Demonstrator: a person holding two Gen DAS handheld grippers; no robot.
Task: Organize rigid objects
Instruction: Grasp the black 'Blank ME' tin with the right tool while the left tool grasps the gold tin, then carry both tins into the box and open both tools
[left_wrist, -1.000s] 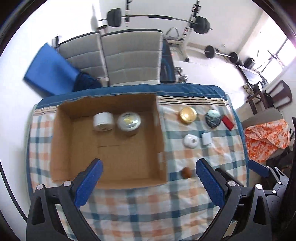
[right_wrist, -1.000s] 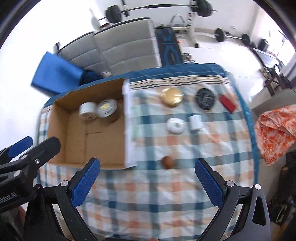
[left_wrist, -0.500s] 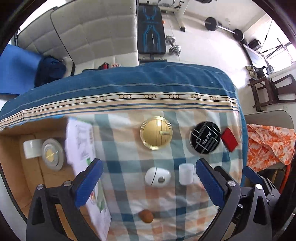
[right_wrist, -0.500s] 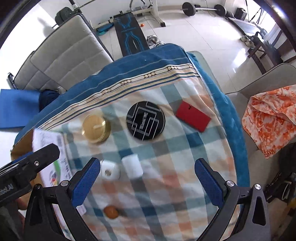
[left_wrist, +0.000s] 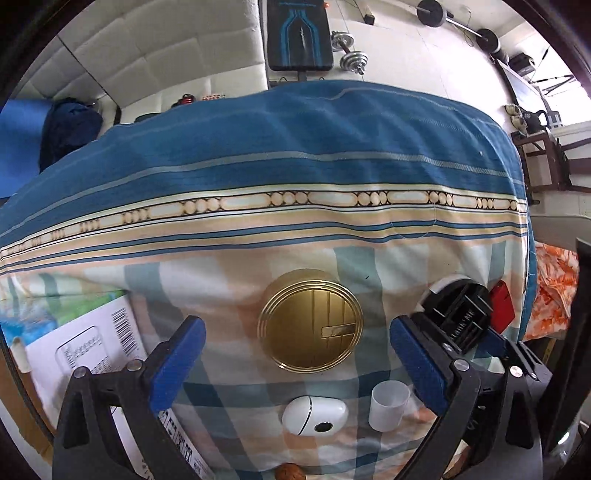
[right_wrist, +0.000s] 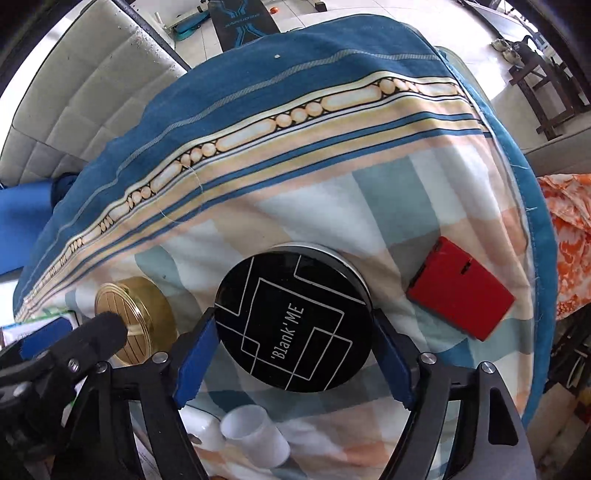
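A gold round tin (left_wrist: 310, 325) sits on the checked cloth (left_wrist: 388, 266), between the wide-apart blue pads of my left gripper (left_wrist: 295, 354), which is open and clear of it. To its right stands a black round tin (right_wrist: 293, 321) with white line art on its lid. My right gripper (right_wrist: 293, 354) straddles this tin. Its jaws are closing, and the blue pads (right_wrist: 195, 354) meet the tin's sides. In the left wrist view the right gripper's body (left_wrist: 456, 314) hides most of the black tin.
A red flat box (right_wrist: 460, 291) lies right of the black tin, near the cloth's edge. A white cup (left_wrist: 389, 404), a white oval case (left_wrist: 314, 415) and a brown nut (left_wrist: 290, 472) lie nearer. A cardboard box flap with a barcode label (left_wrist: 88, 343) lies at the left.
Both grippers have come down and moved from the cardboard box to the far tins. The right jaws have narrowed onto the black tin; the left stays wide.
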